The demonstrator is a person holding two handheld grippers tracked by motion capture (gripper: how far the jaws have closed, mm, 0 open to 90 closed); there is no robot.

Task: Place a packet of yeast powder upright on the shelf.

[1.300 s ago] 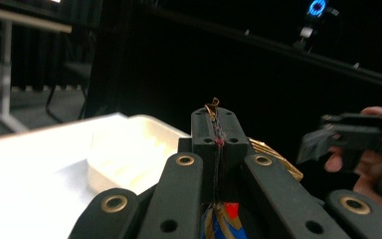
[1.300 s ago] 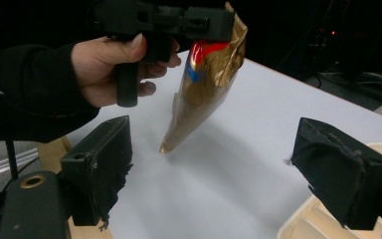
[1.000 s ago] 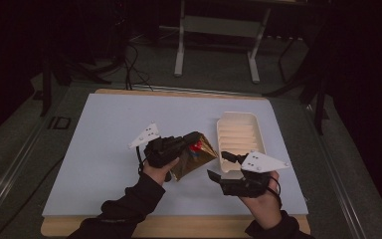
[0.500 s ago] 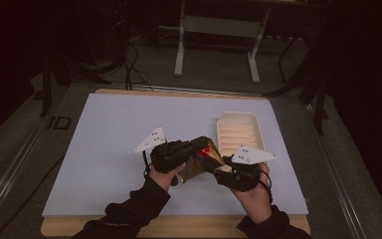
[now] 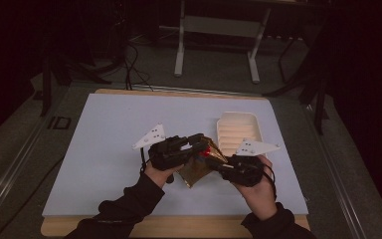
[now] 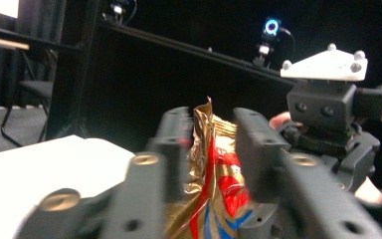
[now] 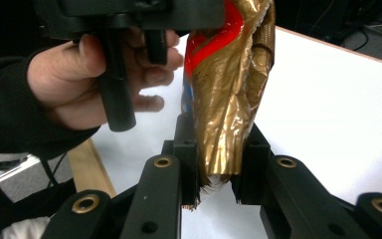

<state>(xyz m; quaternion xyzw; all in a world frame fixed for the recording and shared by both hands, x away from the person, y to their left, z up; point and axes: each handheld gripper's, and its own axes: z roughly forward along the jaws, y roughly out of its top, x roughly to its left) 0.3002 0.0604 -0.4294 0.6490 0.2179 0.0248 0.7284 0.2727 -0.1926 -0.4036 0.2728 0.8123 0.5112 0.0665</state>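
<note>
The crinkled foil snack packet [image 7: 229, 94] is shiny gold with a bright red swirl and a touch of blue low on its printed face, and in the left gripper view the red bands curl over the gold above a blue patch at 6 o'clock. Both grippers, left gripper [image 5: 199, 147] and right gripper [image 5: 224, 167], are matte black with brass-coloured screw heads and pale grey three-cornered plates. A cream ribbed tray [image 5: 238, 130] at 1 o'clock of the packet lies on a pale blue-white table mat [image 5: 104, 134] edged by light wood, and the person's sleeves [image 5: 129, 204] are black.
</note>
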